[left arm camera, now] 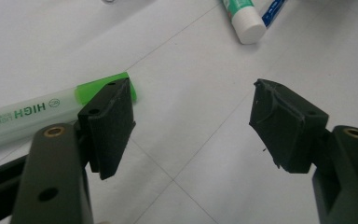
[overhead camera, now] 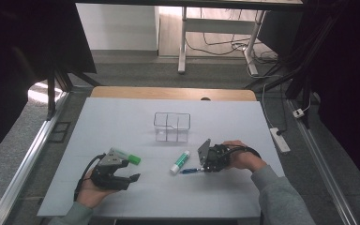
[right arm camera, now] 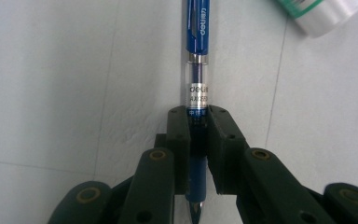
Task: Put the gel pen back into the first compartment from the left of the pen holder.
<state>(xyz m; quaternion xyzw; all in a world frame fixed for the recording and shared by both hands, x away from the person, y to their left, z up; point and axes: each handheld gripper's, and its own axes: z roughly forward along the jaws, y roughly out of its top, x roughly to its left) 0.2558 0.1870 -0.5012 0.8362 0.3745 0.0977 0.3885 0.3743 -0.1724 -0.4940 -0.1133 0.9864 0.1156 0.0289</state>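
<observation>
A blue pen (right arm camera: 197, 56) lies on the white table sheet, and my right gripper (right arm camera: 198, 135) is shut on its lower barrel near the tip. In the high view the pen (overhead camera: 191, 171) sticks out leftward from the right gripper (overhead camera: 205, 165). A green-capped highlighter (left arm camera: 32, 114) lies just outside the left jaw of my left gripper (left arm camera: 193, 126), which stands open with nothing between its pads. In the high view the highlighter (overhead camera: 126, 157) sits beside the left gripper (overhead camera: 127, 169). A white glue stick (overhead camera: 180, 162) with a green label lies just left of the pen.
A clear plastic organiser with compartments (overhead camera: 172, 126) stands at the middle of the white sheet (overhead camera: 122, 117), beyond both grippers. The glue stick (right arm camera: 324, 14) lies close to the pen's far end. A wooden table edge (overhead camera: 168, 92) runs along the back.
</observation>
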